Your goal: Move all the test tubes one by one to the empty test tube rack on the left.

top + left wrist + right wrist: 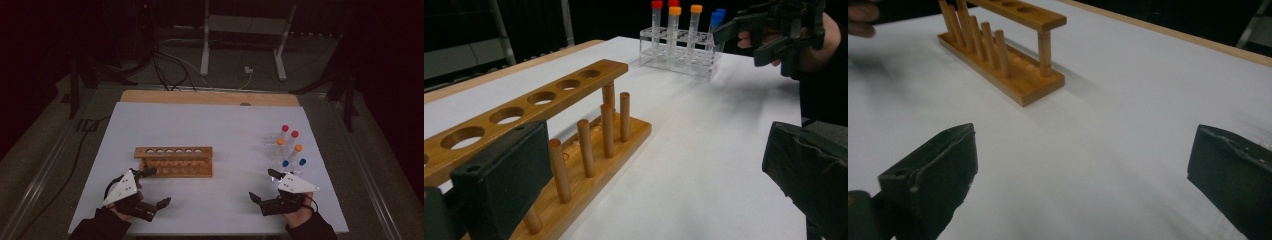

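Note:
A wooden test-tube rack (173, 161) with a row of empty holes stands left of centre on the white table (225, 125). At the right, a clear plastic rack (287, 147) holds several capped tubes, red, orange and blue. My left gripper (156, 187) hovers just in front of the wooden rack's left end, open and empty. In the left gripper view the wooden rack (574, 125) lies beside the left jaw, and the tube rack (679, 50) stands far off. My right gripper (264, 186) is open and empty, just in front of the tubes. The right gripper view shows the wooden rack (1003, 55) ahead.
A bare wooden strip (210, 97) runs along the table's far edge. Beyond it are floor cables (170, 70) and a metal stand (245, 30). White tabletop stretches between the two racks and between the grippers.

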The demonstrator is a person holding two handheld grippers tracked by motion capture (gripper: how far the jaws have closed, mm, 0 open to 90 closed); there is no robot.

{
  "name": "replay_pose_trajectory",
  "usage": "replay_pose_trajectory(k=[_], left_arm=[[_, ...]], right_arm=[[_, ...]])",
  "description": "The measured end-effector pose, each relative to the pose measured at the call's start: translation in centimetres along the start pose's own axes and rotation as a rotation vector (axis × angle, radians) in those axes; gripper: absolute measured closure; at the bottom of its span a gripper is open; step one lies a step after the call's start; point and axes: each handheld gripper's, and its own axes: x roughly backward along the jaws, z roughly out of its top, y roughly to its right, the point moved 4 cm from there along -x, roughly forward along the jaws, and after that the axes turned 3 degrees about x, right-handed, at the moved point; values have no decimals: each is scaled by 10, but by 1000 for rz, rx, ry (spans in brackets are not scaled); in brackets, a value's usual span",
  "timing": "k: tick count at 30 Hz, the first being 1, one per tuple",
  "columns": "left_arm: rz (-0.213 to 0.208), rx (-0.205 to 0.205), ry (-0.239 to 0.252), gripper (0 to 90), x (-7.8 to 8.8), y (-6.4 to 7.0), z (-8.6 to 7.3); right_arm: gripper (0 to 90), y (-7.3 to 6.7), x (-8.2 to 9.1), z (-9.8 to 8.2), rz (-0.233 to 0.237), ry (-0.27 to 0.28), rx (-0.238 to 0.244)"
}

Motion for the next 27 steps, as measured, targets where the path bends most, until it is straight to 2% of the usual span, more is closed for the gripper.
replay_pose_trajectory(k=[4,6,10,13,15,18,24,27], left_arm=[[10,17,-5,4,1,-2,-1],[12,21,-4,4,1,-3,-1],[17,19,-2,4,2,-3,-1],[17,21,1,4,3,-4,-1],[18,24,4,4,3,-4,-1],[19,28,6,4,3,-4,-1],[13,26,11,4,3,-4,0],[12,27,13,4,3,-4,0]], right_arm=[[0,0,-3,-1,33,-31,-14],[0,2,-3,-1,61,-63,-42],[0,2,-2,0,81,-80,-58],[0,-1,-2,2,81,-93,-32],[0,-4,-5,1,78,-119,-5],[0,-9,-7,2,97,-136,4],[0,-19,-3,15,117,-117,28],[0,-22,3,28,126,-84,16]])
